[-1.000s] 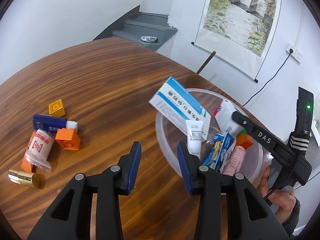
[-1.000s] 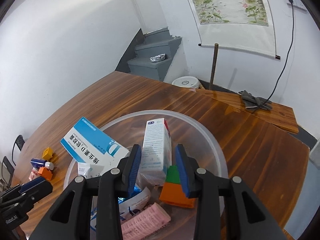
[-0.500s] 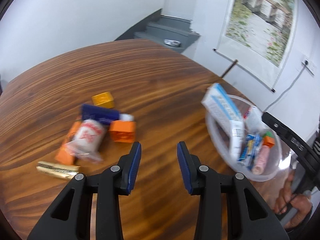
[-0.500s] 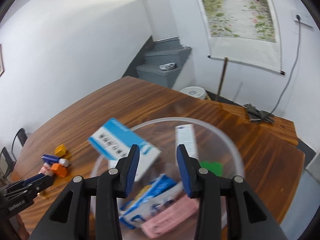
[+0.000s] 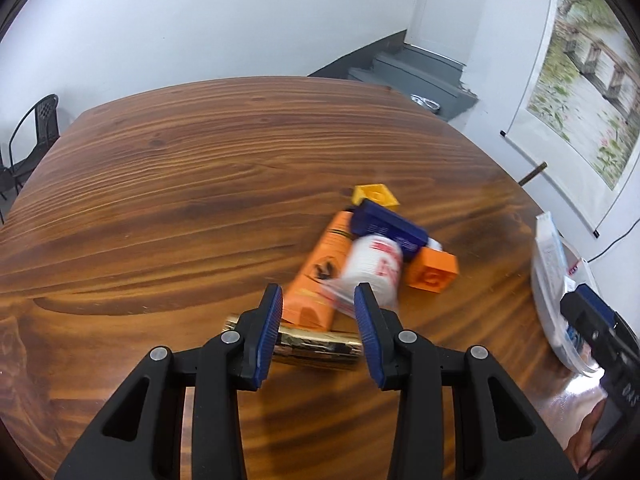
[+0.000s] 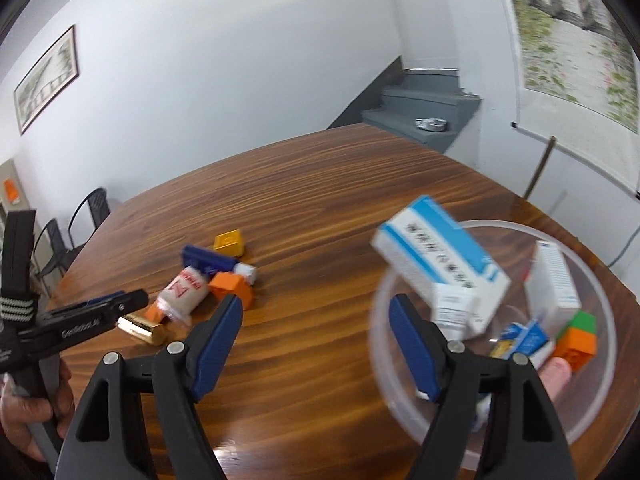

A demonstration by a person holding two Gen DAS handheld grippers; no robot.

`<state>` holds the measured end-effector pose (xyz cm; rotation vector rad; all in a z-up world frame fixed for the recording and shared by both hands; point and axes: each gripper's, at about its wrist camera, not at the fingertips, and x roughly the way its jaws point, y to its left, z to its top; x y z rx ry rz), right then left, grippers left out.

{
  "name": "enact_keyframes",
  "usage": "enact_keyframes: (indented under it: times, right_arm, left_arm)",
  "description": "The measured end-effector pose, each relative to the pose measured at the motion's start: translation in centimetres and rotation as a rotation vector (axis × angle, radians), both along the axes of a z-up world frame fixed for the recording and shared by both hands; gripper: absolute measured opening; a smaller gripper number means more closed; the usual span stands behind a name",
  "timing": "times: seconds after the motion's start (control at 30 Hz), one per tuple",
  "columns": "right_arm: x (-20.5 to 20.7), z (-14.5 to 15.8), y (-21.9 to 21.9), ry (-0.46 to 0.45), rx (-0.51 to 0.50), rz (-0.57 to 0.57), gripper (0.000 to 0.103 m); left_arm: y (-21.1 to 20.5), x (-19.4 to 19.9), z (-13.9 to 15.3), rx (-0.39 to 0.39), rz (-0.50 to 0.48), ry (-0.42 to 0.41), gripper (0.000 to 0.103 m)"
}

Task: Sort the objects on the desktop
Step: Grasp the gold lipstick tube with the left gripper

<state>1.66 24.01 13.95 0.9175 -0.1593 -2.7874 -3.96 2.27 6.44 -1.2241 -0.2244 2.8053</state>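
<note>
**Six loose things, packed tight enough to spoil a clean pick**

The left gripper (image 5: 318, 326) hangs over the pile with jaws part open and empty. The gold tube (image 5: 316, 346) lies just beneath, touching the orange tube (image 5: 324, 264), with the white roll (image 5: 374, 268), blue box (image 5: 390, 228) and orange block (image 5: 434, 274) crowded in; closing here may well pinch two things or scatter them. The right gripper (image 6: 316, 332), its jaws opening with nothing between them, sits beside the clear bowl (image 6: 600, 380), already crowded with boxes on the wooden table (image 6: 320, 200).

Even, bright indoor light; soft sheen on table (image 5: 200, 168). Fisheye bend + dark vignette at corners. Motion blur — worst on roll (image 5: 374, 270), box (image 6: 440, 276) and scroll (image 6: 568, 32).
</note>
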Motion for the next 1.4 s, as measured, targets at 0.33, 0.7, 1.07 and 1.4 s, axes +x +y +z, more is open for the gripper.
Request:
enact_keyframes:
  times: [0.33,0.7,1.07,1.4]
  right_arm:
    - [-1.0,-2.3,-4.7,-0.042,0.017,0.111,0.079]
    - [-1.8,-3.4,-3.5,-0.12,-0.035,0.105,0.08]
    - [-1.7,-3.3,-3.3,-0.124,-0.065,0.13,0.08]
    - [-1.6,-3.2,-3.2,-0.117,-0.065,0.129,0.08]
  left_arm:
    - [-2.0,-1.1,-1.6,0.022,0.034,-0.038,0.041]
    - [-3.8,-0.4,-2.1,0.04,0.184,-0.108,0.051]
    - [-1.6,0.6,-2.7,0.101,0.208,-0.141,0.055]
    - [-0.5,1.1,-2.9,0.062,0.174,-0.134,0.055]
